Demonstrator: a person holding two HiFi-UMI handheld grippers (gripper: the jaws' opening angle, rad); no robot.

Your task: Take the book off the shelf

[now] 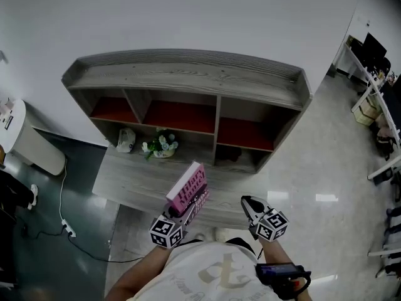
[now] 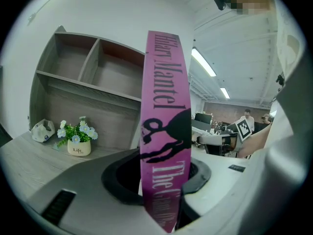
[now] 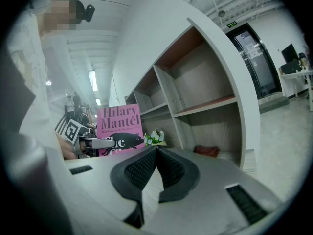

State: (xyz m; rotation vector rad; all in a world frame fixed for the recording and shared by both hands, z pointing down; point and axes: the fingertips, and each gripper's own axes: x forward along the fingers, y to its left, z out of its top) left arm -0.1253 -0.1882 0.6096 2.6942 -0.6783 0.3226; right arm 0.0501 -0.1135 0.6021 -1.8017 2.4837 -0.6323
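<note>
Person's pale shirt (image 1: 210, 271) is filling the bottom of the head view, both forearms reaching out from it toward the shelf unit.

Left gripper (image 1: 195, 200) is clamping a pink paperback (image 1: 186, 187). From the left gripper view, the left gripper (image 2: 164, 173) is pressing its dark pads on either side of the lower end of the book (image 2: 164, 106), whose spine is facing the camera and standing nearly upright, leaning slightly. "Hilary Mantel" is showing on the spine and, in the right gripper view, on the front cover (image 3: 120, 126).

Book is sitting outside every compartment, held in front of the grey wood shelf unit (image 1: 188, 74) and over the front part of its lower ledge (image 1: 138, 177). Whether its bottom edge is touching the ledge, I cannot tell.

Right gripper (image 1: 249, 204) is hovering just beside the left one, to its right and apart from the book. In its own view the right gripper (image 3: 156, 151) is showing its ribbed pads meeting at the tips, nothing caught between them.

On the ledge, a small pot of white and blue flowers (image 1: 161, 146) is standing against the back panel, with a pale crumpled item (image 1: 126, 140) near it to the left. Both are also showing in the left gripper view: pot (image 2: 78, 141), pale item (image 2: 41, 129). A dark red object (image 3: 208, 151) is lying in the lower right compartment.
</note>
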